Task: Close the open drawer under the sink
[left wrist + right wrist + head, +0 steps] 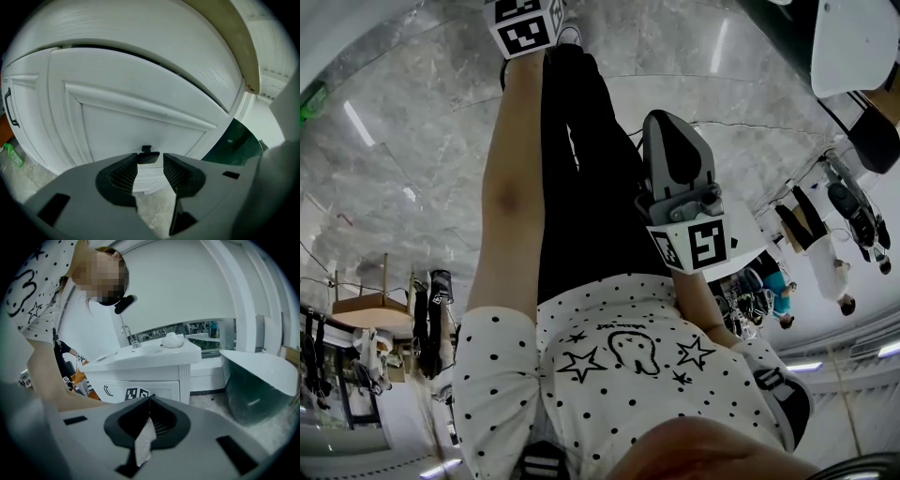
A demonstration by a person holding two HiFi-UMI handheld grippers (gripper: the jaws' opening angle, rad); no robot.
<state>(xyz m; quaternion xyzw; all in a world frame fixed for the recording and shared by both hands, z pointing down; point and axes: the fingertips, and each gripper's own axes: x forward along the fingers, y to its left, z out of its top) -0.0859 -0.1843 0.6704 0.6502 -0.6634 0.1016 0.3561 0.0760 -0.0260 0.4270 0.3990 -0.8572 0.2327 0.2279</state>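
Directly ahead of the left tool (150, 165) stands the white panelled drawer front (140, 117), with a dark gap along its upper edge where it sits out from the cabinet. The tool's jaws are apart and straddle the small dark handle (149, 157). One pad (127, 172) lies against the handle, and a thin gap shows on the other side. The right tool (149, 404) has its jaws together on nothing. It points from well away toward the sink bench (154, 355), with a bathtub (258, 376) off to its right.

Likely step: pushing the drawer in by its handle.

Risks, as judged from this position:
- The handle is small and only loosely bracketed, so a push aimed slightly high or low could let the jaws slide off and strike the painted panel.
- The handle appears low on the panel, so force applied there may tilt the drawer and bind it before it is flush.
- A fast shove could slam it or make it rebound.
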